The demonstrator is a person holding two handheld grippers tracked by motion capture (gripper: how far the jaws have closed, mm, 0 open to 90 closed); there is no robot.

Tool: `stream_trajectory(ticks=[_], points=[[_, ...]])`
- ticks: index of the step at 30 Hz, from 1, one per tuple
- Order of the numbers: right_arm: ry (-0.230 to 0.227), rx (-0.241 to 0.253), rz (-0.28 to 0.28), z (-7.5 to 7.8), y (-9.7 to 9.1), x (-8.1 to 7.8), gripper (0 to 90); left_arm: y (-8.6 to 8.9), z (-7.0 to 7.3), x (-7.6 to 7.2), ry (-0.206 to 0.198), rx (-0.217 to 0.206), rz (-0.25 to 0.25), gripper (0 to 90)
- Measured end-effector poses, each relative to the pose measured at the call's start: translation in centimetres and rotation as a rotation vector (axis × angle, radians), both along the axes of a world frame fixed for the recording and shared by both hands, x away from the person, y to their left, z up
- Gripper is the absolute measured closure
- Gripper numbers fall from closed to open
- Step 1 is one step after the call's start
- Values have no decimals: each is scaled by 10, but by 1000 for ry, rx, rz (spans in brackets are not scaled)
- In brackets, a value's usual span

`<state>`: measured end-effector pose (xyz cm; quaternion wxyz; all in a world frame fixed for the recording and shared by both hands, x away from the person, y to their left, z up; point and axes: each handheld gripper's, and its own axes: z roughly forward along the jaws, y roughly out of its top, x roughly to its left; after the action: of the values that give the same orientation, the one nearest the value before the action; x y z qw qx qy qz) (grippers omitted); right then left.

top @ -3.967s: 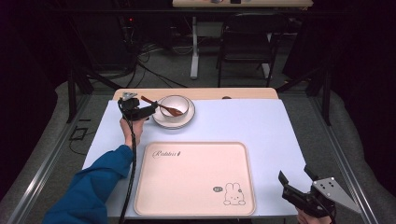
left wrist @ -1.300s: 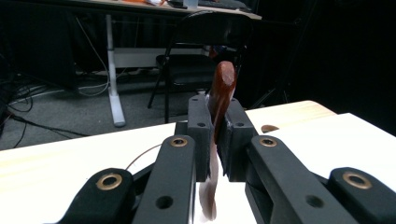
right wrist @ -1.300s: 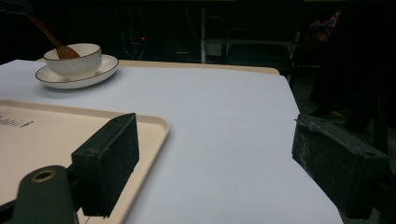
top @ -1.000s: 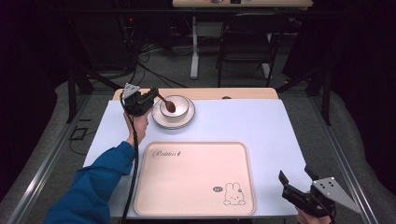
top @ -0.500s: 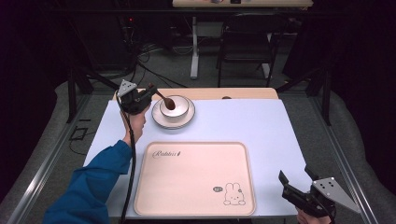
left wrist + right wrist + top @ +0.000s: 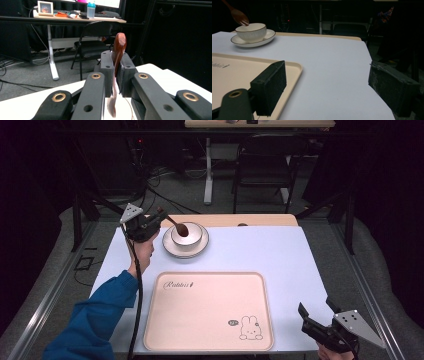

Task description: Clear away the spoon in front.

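My left gripper (image 6: 156, 218) is shut on the handle of a brown wooden spoon (image 6: 176, 226), held tilted above the table's far left. The spoon's head hangs over a white bowl (image 6: 187, 236) on a white saucer (image 6: 175, 251). In the left gripper view the jaws clamp the spoon (image 6: 120, 41) edge-on, the left gripper (image 6: 116, 63) facing the room. My right gripper (image 6: 315, 308) rests at the near right corner, open and holding nothing. The right gripper view shows the right gripper (image 6: 329, 82) with jaws wide apart, the spoon (image 6: 238, 15) above the bowl (image 6: 252, 31) far off.
A cream tray (image 6: 210, 310) with a rabbit print lies at the near middle, its corner (image 6: 294, 66) beside my right gripper's left jaw. A pale sheet (image 6: 260, 250) covers the table. A black chair (image 6: 265, 165) and desk legs stand beyond the far edge.
The left gripper has risen and drawn back to the left with the spoon, lifting its head out of the bowl. The right gripper has stayed put.
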<state>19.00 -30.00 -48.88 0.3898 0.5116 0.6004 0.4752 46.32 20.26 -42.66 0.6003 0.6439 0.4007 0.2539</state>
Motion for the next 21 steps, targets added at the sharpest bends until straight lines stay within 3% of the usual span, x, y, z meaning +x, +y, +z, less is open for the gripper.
stream_trajectory(ticks=[5,21], points=[[1,-1,-2,0,0,0,139,1,6,-5,14,-22,-31,846],[0,3,-2,0,0,0,139,0,15,-23,40,16,-125,846]])
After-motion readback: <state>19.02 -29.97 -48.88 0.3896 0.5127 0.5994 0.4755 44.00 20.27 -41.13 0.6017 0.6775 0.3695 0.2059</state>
